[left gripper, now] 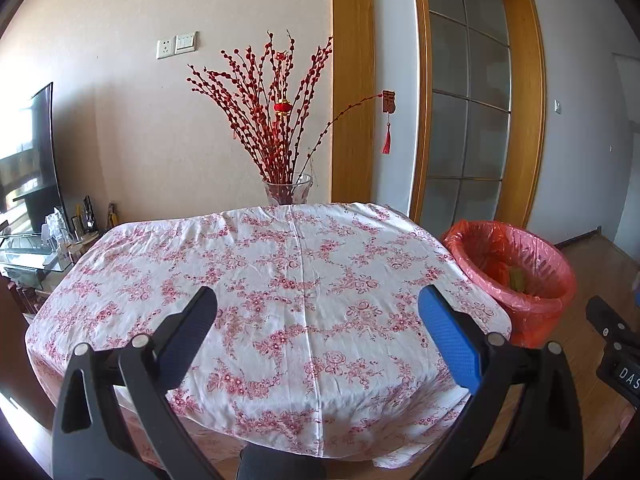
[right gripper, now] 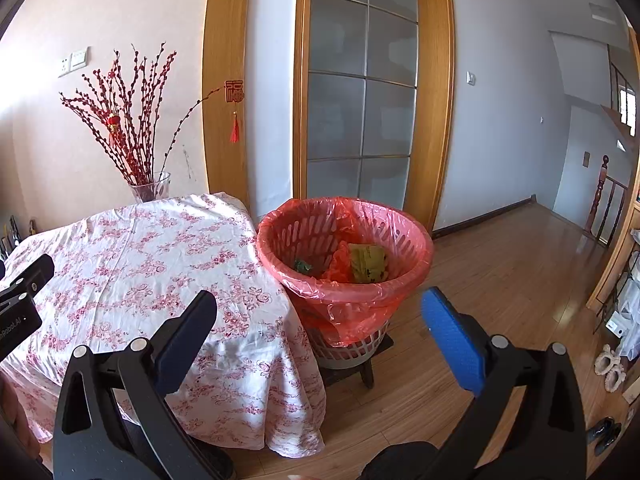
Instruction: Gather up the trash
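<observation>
Pale textured wall [left gripper: 140, 120] carries a socket and switch plate [left gripper: 176, 45] above the table. The table [left gripper: 280, 280], draped in a white cloth with pink floral print, stands against this wall. Behind the table's far edge sits a glass vase [left gripper: 287, 191] of red berry branches [left gripper: 272, 112], hung with a small red lantern and a tasselled charm. Left of the table: a dark television [left gripper: 28, 160] over a glass shelf. Right of the table: a wood-framed door with frosted glass panes [right gripper: 360, 88]. Floor is wood plank [right gripper: 500, 264]. Strong daylight enters from the left.
</observation>
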`<state>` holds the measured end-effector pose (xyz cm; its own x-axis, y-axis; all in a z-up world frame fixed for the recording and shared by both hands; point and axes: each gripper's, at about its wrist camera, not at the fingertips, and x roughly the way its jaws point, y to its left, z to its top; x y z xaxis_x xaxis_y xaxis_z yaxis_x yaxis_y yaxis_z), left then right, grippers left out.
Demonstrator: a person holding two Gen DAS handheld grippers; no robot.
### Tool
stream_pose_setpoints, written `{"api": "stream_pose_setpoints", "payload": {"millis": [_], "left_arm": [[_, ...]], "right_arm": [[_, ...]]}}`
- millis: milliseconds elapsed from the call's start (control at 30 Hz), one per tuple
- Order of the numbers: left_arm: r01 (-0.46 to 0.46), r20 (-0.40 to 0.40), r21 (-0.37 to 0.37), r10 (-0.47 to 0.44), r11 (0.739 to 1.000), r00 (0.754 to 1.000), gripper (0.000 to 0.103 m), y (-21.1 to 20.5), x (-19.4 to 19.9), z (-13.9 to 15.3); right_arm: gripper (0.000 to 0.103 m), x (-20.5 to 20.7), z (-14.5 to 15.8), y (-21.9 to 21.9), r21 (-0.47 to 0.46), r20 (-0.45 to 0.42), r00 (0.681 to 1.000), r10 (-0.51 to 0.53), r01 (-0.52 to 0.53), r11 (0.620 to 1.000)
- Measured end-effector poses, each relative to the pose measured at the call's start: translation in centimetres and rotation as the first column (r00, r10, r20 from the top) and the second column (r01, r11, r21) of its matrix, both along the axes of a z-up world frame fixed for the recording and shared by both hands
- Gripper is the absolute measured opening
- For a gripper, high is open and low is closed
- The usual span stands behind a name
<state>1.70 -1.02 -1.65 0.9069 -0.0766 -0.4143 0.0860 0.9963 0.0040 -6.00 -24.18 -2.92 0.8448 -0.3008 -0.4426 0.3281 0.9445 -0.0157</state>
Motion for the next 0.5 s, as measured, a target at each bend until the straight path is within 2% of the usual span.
{"api": "stream_pose_setpoints", "payload": {"millis": [500], "left_arm": [[0.002,-0.005,-0.003,-0.002,1.000,1.000,0.099,0.02,0.03,-0.09]], "right_arm": [[0.101,0.12,0.06,0.13,-0.001,-0.003,1.000,0.000,0.000,1.000]]}}
